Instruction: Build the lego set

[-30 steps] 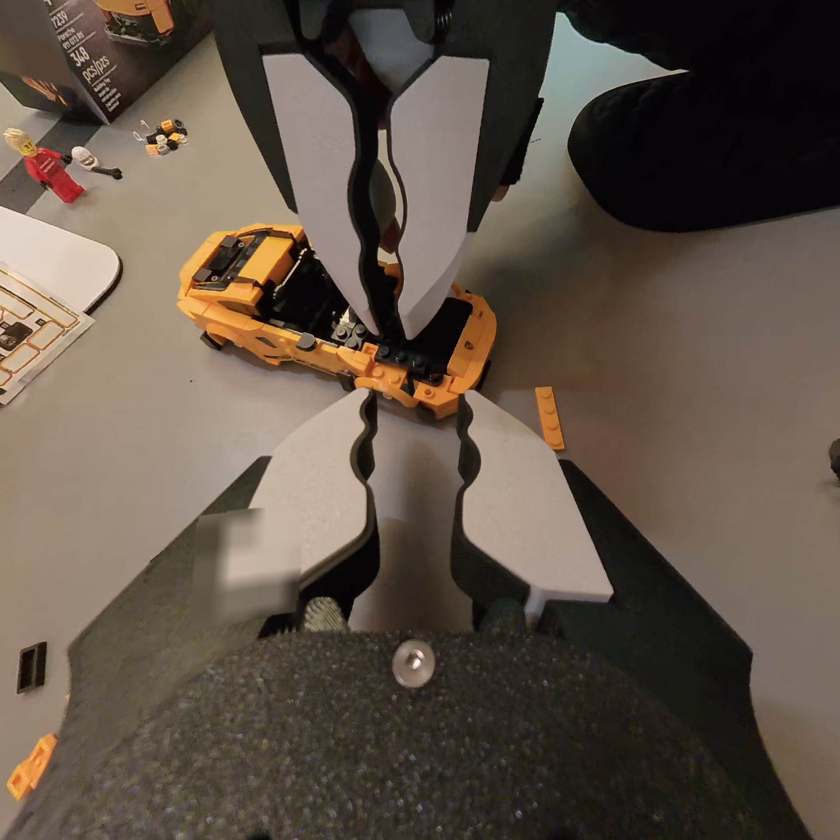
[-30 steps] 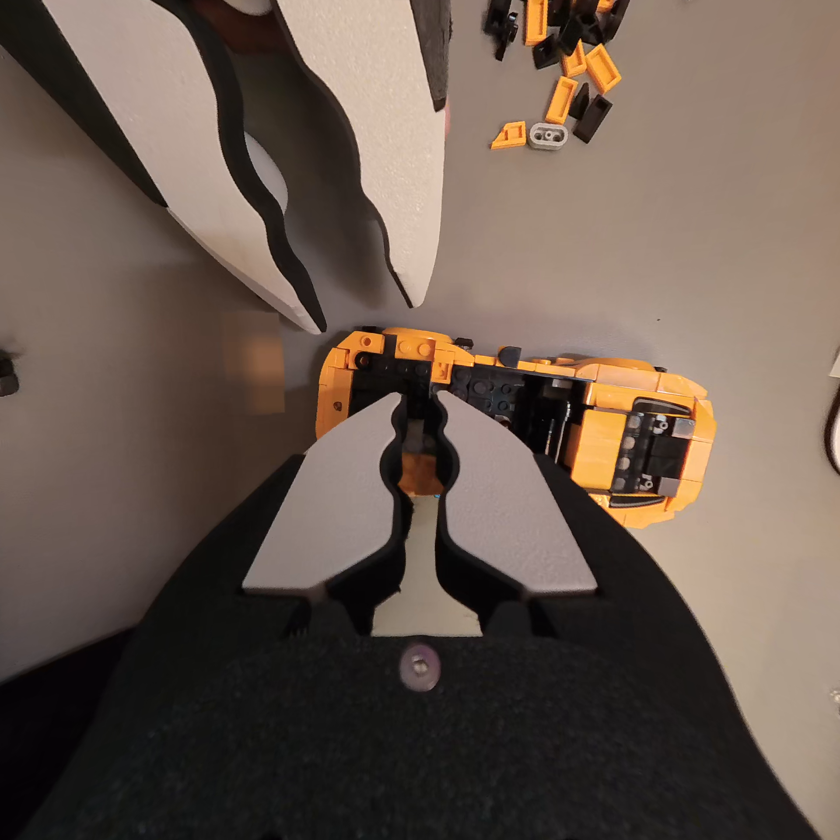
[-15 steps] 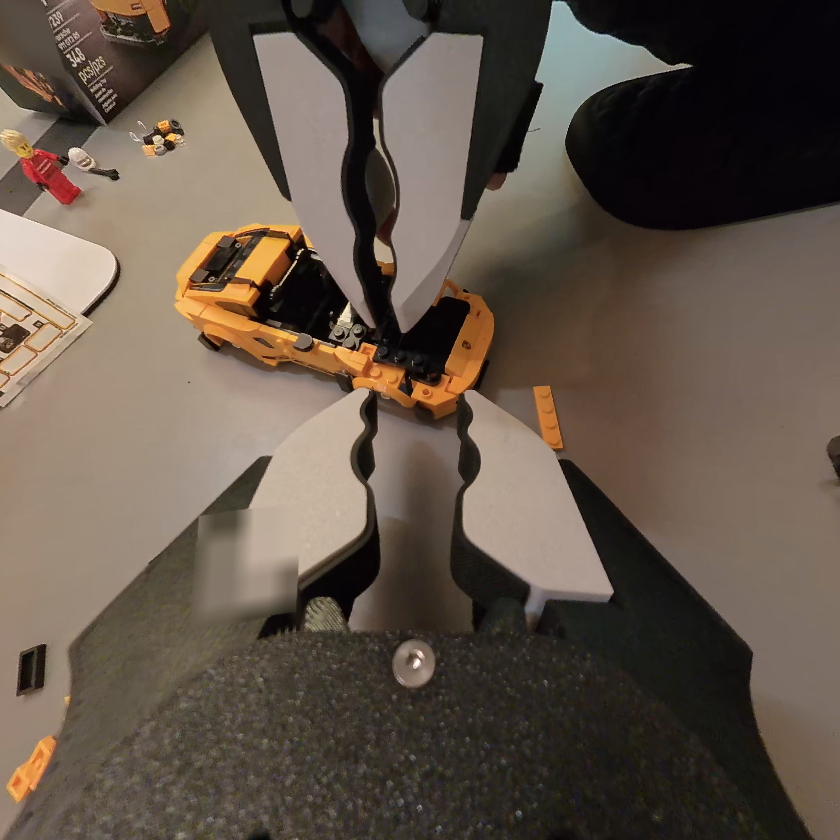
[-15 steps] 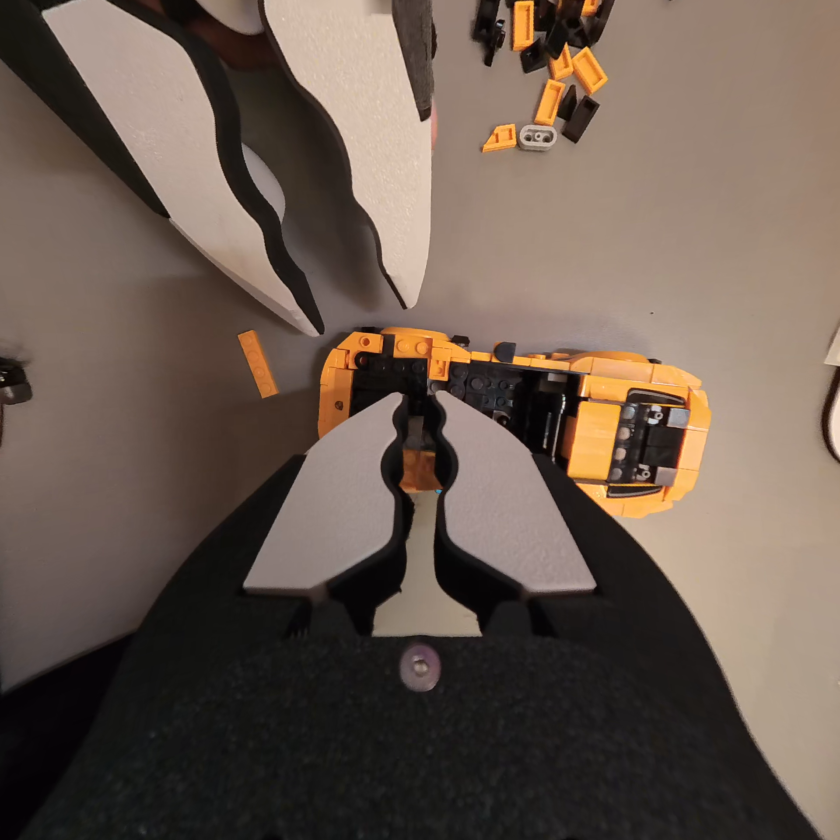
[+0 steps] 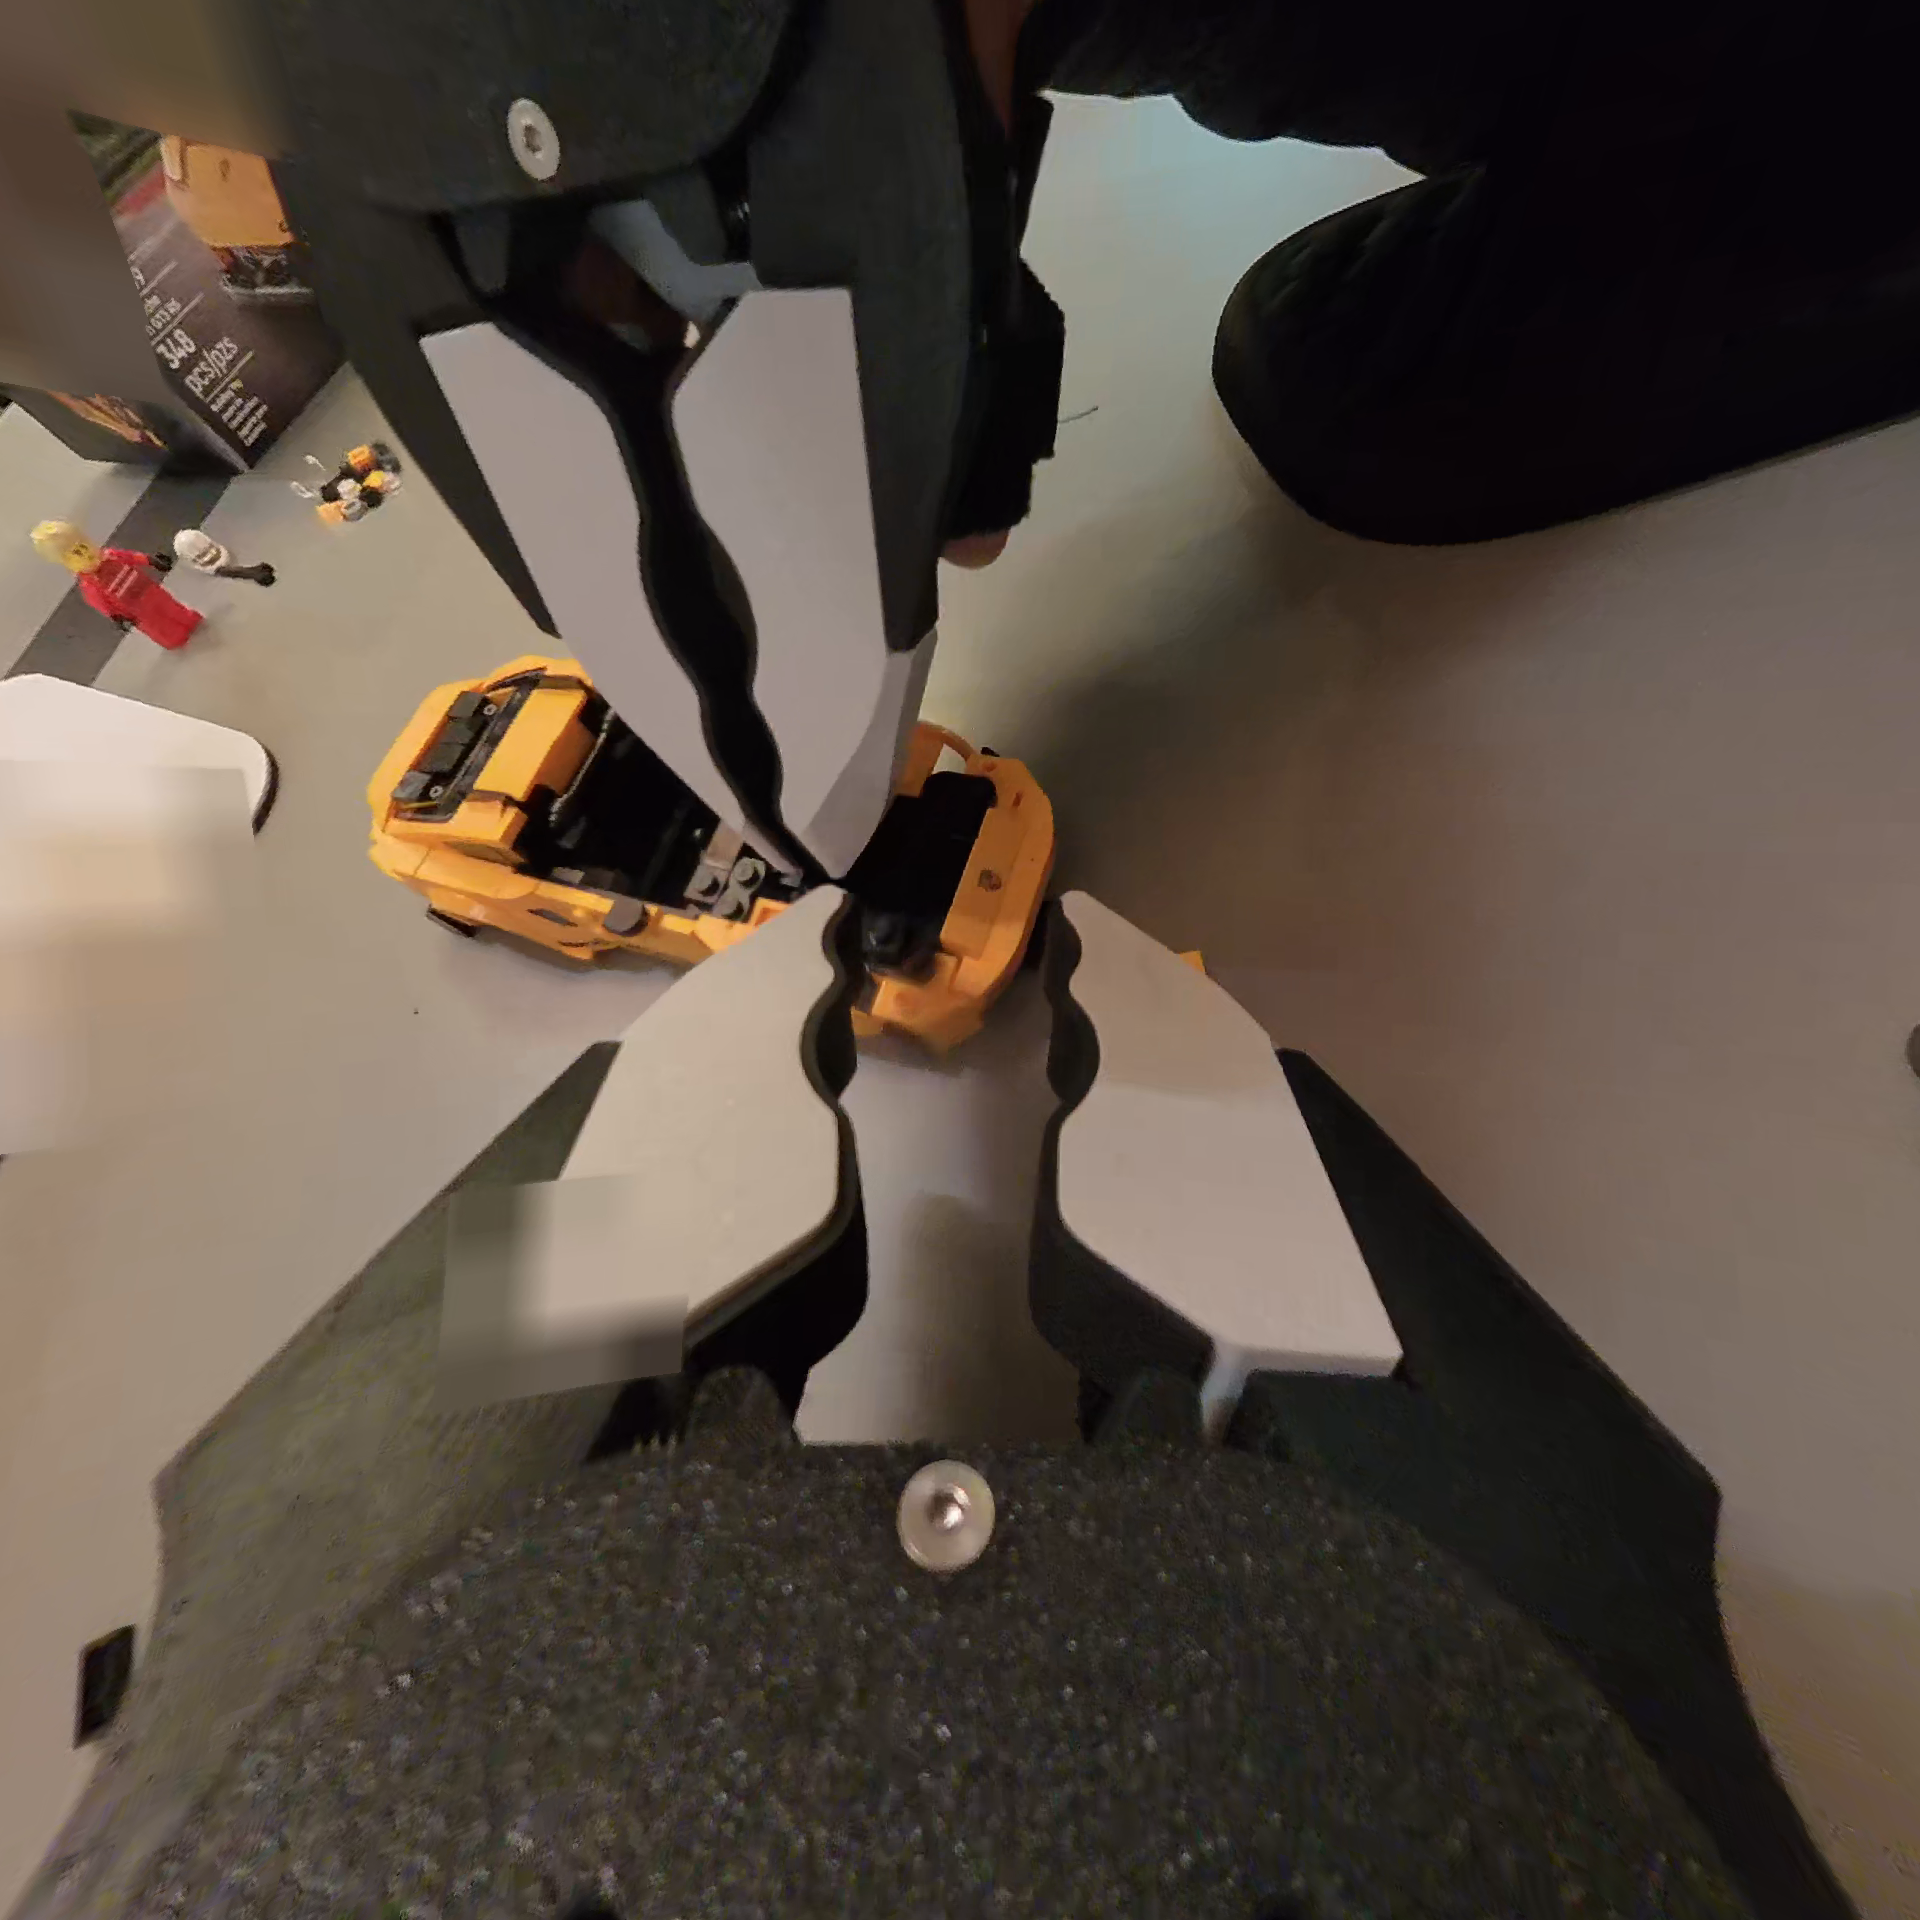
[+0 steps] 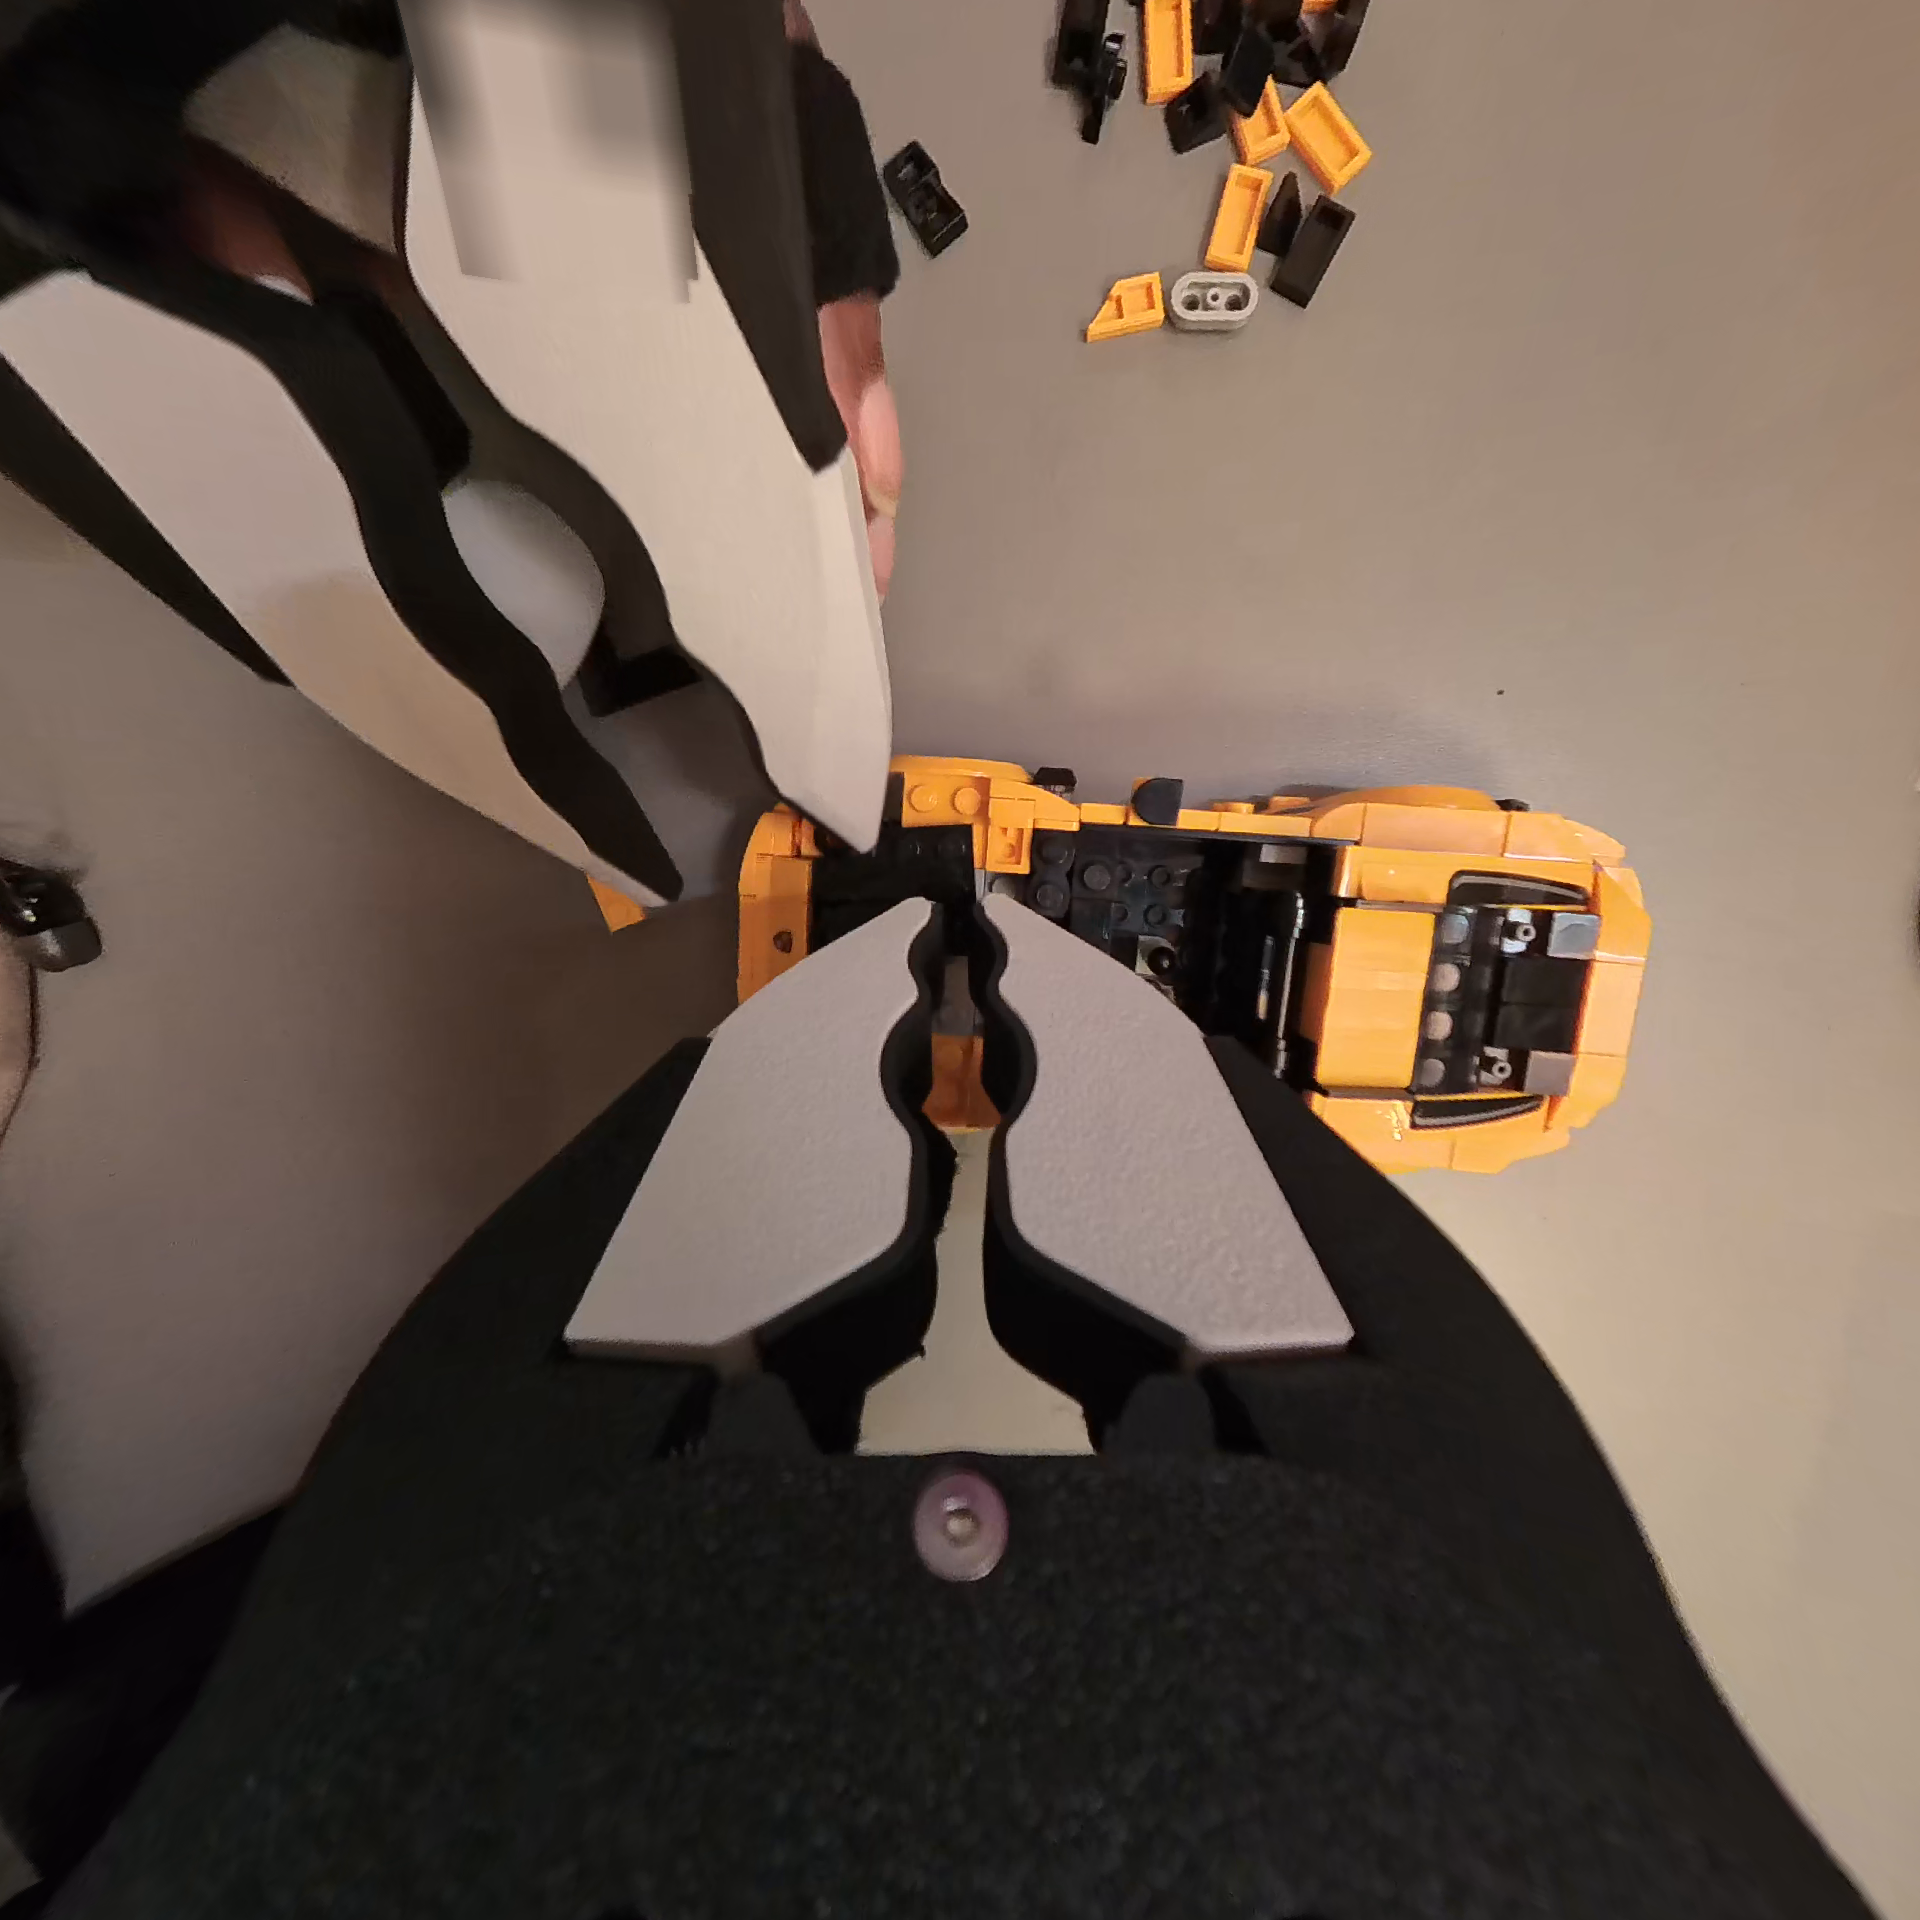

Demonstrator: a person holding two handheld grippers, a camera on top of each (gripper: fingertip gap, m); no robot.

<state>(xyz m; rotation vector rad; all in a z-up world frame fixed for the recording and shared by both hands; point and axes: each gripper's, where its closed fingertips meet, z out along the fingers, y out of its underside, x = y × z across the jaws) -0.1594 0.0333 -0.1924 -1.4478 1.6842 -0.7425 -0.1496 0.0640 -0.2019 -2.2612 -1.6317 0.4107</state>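
Both grippers crowd the orange lego car [image 6: 1195, 966] on the grey floor [image 6: 1351, 540].
Right gripper [image 6: 956, 914] points down into the car's open end, tips nearly together; left gripper [image 5: 940, 914] spread apart at the same end.

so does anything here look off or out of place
Mostly tidy. The orange brick-built car has no roof, its black interior exposed, as expected mid-build. One small black brick lies apart from the loose pile of orange and black pieces.

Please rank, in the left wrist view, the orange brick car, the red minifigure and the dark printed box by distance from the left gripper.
From the left gripper:
1. Orange brick car, at its fingertips.
2. Red minifigure, far left.
3. Dark printed box, upper left corner.
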